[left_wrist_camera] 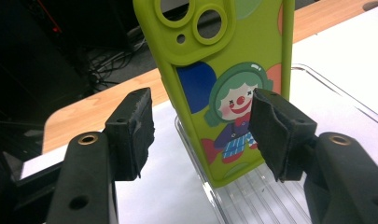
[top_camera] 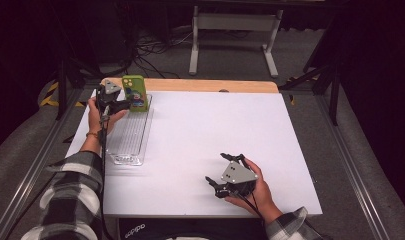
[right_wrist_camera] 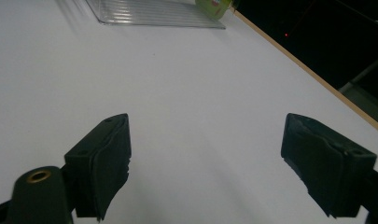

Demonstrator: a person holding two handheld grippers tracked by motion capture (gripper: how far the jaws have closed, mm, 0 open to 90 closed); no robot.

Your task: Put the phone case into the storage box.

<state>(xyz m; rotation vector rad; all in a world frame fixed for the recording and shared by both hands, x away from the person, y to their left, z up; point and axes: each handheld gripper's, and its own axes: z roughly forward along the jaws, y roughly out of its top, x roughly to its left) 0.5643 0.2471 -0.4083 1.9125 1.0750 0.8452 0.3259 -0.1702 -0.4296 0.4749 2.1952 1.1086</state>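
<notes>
**A:** What lies nearest the person?

**B:** Near the front edge of the white rectangular tabletop (top_camera: 200, 145), towards its right corner, the person's right hand (top_camera: 257, 192) rests holding the right gripper (top_camera: 225, 172). In the right gripper view its two black jaws stand wide apart with nothing between them, just bare white surface below.

**A:** And further along?

**B:** Along the table's left edge lies a long, clear plastic tray with a ribbed floor (top_camera: 130, 137), running from about mid-depth towards the far left corner. A sleeve in black-and-white check (top_camera: 72, 200) comes up from the near left corner, and the left hand (top_camera: 97, 117) is beside the tray's left wall.

**A:** Where is the phone case?

**B:** The lime-green phone case printed with a cartoon clown (top_camera: 134, 92) stands upright on its short end at the far end of the tray, close to the table's far left corner. It tilts slightly, and its camera cut-outs are at the top.

**A:** Is the left gripper (top_camera: 121, 105) holding it?

**B:** No. In the left gripper view, the jaws are parted. The left pad (left_wrist_camera: 133, 133) is clear of the case; the right pad (left_wrist_camera: 275, 130) overlaps the case's front edge, and I cannot tell whether it touches. The case (left_wrist_camera: 224, 84) sits just beyond and between them.

**A:** Anything past the table?

**B:** A strip of pale wood (top_camera: 215, 86) edges the far side.
</notes>
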